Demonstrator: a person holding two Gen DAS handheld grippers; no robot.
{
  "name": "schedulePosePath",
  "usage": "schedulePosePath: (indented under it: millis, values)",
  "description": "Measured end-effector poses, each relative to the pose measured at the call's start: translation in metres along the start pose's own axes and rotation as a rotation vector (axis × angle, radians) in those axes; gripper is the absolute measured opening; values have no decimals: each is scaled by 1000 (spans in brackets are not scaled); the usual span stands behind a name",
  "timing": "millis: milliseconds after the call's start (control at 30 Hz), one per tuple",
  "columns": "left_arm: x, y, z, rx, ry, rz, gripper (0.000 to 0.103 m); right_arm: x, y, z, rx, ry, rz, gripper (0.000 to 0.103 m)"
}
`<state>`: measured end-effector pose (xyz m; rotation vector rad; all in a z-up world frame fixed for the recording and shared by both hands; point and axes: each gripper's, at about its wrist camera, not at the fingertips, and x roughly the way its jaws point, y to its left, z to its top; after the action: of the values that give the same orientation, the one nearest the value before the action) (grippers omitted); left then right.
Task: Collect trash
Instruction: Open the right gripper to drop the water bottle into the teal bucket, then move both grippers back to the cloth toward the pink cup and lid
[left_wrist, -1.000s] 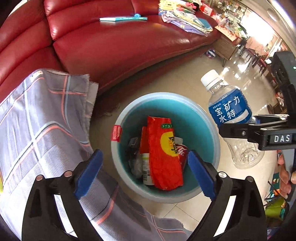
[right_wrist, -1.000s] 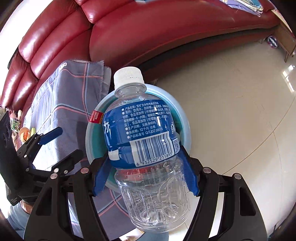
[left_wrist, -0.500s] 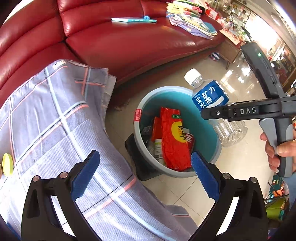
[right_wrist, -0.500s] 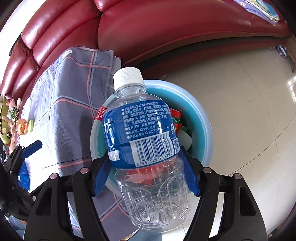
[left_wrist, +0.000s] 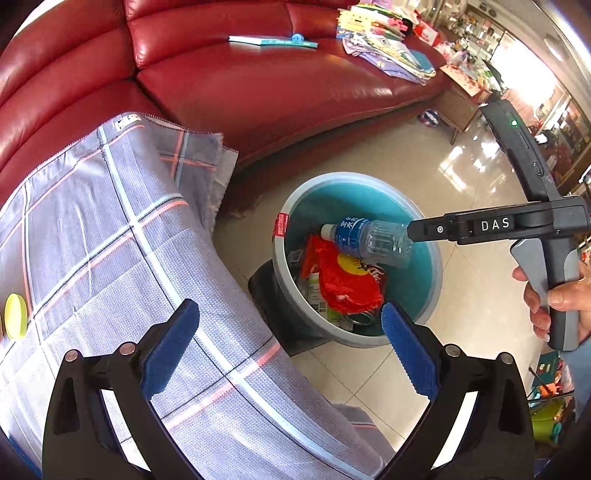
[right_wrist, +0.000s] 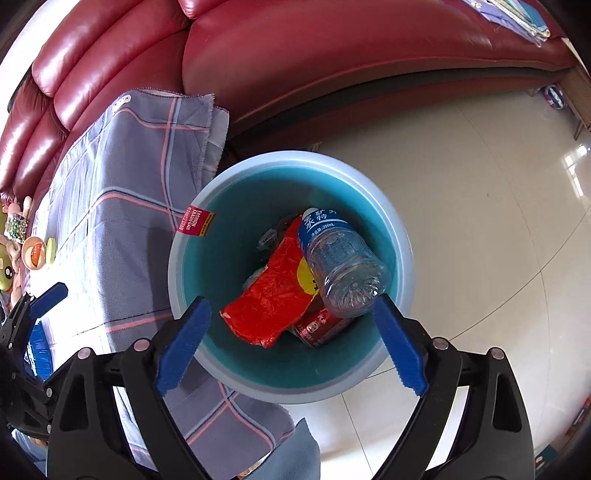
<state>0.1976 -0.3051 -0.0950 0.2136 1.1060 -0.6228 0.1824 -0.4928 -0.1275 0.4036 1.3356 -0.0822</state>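
Observation:
A round blue trash bin (right_wrist: 288, 157) (left_wrist: 436, 266) stands on the floor beside the cloth-covered table. Directly above it, my right gripper (right_wrist: 291, 306) (left_wrist: 412, 232) has its jaws opening, and no pad touches anything. The clear water bottle with a blue label (right_wrist: 340, 266) (left_wrist: 369, 242) is free of the pads. It lies tilted in the bin's mouth, cap away from me, on a red wrapper (right_wrist: 273, 295) and a red can (right_wrist: 317, 326). My left gripper (left_wrist: 290, 308) is open and empty, over the table edge to the bin's left.
A checked grey cloth (left_wrist: 110, 240) covers the table, with a yellow lid (left_wrist: 14, 315) at its left edge. A red leather sofa (left_wrist: 258, 92) with a book and papers runs behind the bin. A hand (left_wrist: 554, 299) holds the right gripper's handle. Tiled floor lies to the right.
The right gripper's jaws spread and let go of the bottle, which dropped and tipped into the bin. The left gripper drew back from the bin, over the cloth.

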Motion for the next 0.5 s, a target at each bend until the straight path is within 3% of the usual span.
schedulePosePath:
  millis: [500]
  values:
    - [-18,9,-12,-44,-15,-14,99,-19,31,-20,-34,-4,-36,88]
